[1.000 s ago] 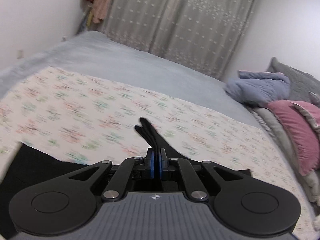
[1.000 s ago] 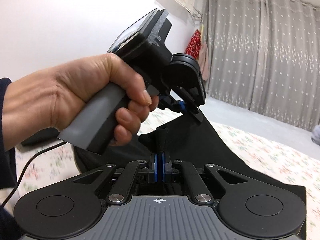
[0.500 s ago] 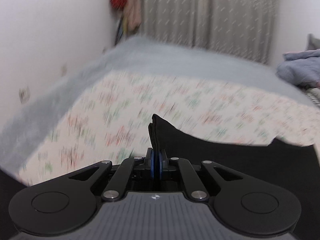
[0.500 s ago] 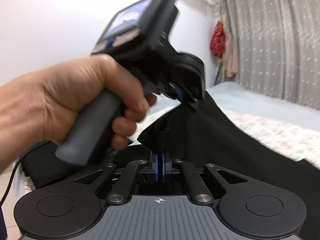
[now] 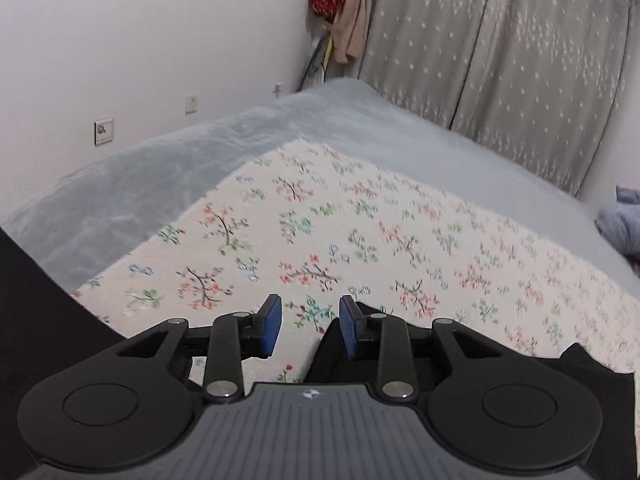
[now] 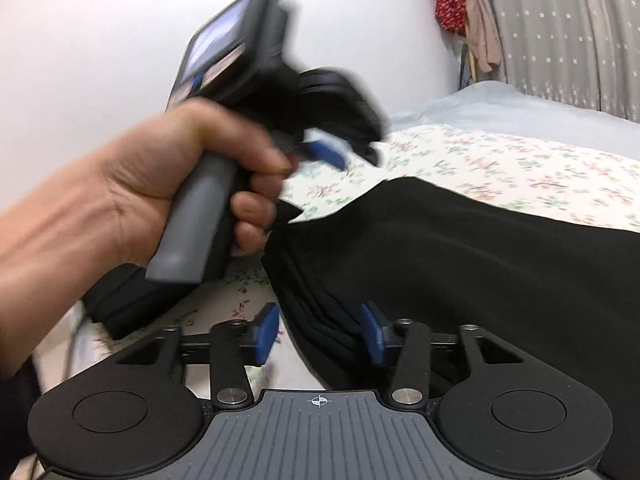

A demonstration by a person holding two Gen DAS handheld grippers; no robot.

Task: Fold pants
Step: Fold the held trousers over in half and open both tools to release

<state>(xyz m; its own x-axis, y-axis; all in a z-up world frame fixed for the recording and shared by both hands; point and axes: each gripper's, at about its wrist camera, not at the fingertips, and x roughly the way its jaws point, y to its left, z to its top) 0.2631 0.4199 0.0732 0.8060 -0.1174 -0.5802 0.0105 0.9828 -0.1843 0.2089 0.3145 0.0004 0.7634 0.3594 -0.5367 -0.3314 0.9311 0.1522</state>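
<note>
Both grippers' jaws opening, black pants released.

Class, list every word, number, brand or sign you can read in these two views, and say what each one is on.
No readable words or numbers.
Left gripper body: small round emblem, no letters.
Right gripper body: crosshair mark, no letters.
Screen on the device in the hand: too blurred to read.

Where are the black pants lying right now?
In the right wrist view, the black pants lie on the floral sheet, right of the hand; their folded edge sits between the opening right gripper.
</note>
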